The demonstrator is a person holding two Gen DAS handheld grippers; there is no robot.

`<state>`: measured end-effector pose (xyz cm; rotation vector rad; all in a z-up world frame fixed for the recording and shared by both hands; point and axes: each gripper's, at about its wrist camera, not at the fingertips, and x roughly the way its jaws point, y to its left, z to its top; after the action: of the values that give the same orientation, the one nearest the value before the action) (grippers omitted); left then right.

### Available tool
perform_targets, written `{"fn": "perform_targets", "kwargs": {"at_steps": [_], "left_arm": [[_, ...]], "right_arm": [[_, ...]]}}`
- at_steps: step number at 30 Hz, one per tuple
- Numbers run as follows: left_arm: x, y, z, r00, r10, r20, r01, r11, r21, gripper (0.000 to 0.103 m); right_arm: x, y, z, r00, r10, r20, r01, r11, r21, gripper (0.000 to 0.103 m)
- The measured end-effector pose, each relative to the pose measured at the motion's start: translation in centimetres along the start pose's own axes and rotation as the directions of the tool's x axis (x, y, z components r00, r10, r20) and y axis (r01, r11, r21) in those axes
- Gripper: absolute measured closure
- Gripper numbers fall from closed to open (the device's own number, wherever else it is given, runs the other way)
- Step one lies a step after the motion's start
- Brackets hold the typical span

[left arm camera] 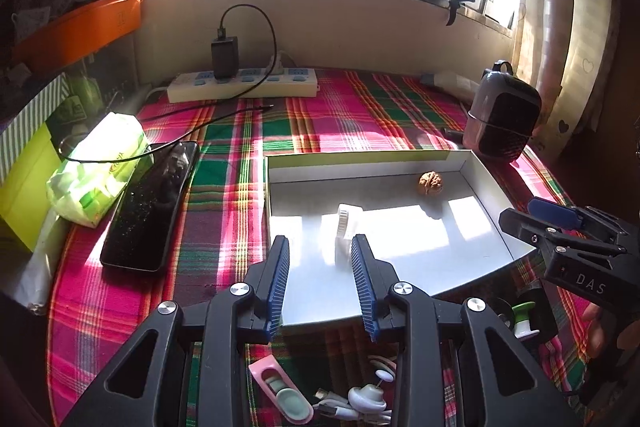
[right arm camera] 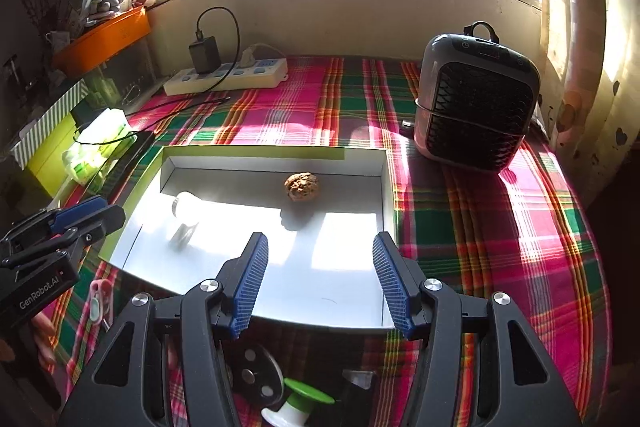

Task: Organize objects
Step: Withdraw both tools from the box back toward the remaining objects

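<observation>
Both claws hang above the near edge of the white tray, and neither has anything in it. My left claw stands spread, its blue pads bare; my right claw is spread wider, also bare.

The tray already carries a walnut near its far wall and a white bottle lying on its side. What I judge is still left to sort sits on the plaid desk on the near side of the tray, at the bottom of both frames, underneath the claws.

In the left wrist view, the pink clip lies at bottom centre-left, its long axis running from upper left down to lower right, and the white earphones and cable are tangled just to its right, directly below the left claw. In the right wrist view, the green-and-white spool sits at bottom centre, below and between the right claw's fingers, with a dark round disc just to its upper left.

So the relation that counts: every loose item lies behind the fingertips, toward me, not ahead. The left claw is nearer the clip and earphones, the right nearer the spool. I'd expect either claw has to pull back and tip down before it can reach.
</observation>
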<state>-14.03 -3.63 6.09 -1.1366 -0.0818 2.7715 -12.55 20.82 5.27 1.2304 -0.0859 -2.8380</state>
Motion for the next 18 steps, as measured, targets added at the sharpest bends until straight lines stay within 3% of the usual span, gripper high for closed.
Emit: {"fn": "perform_targets", "kwargs": {"at_steps": [18], "left_arm": [[-3.1,3.0,-5.5,0.998,-0.055,-0.024,0.052,0.994,-0.099,0.072]], "right_arm": [[-4.6,-2.5,-4.6,0.997,-0.039,0.07,0.035,0.998,0.059,0.048]]}}
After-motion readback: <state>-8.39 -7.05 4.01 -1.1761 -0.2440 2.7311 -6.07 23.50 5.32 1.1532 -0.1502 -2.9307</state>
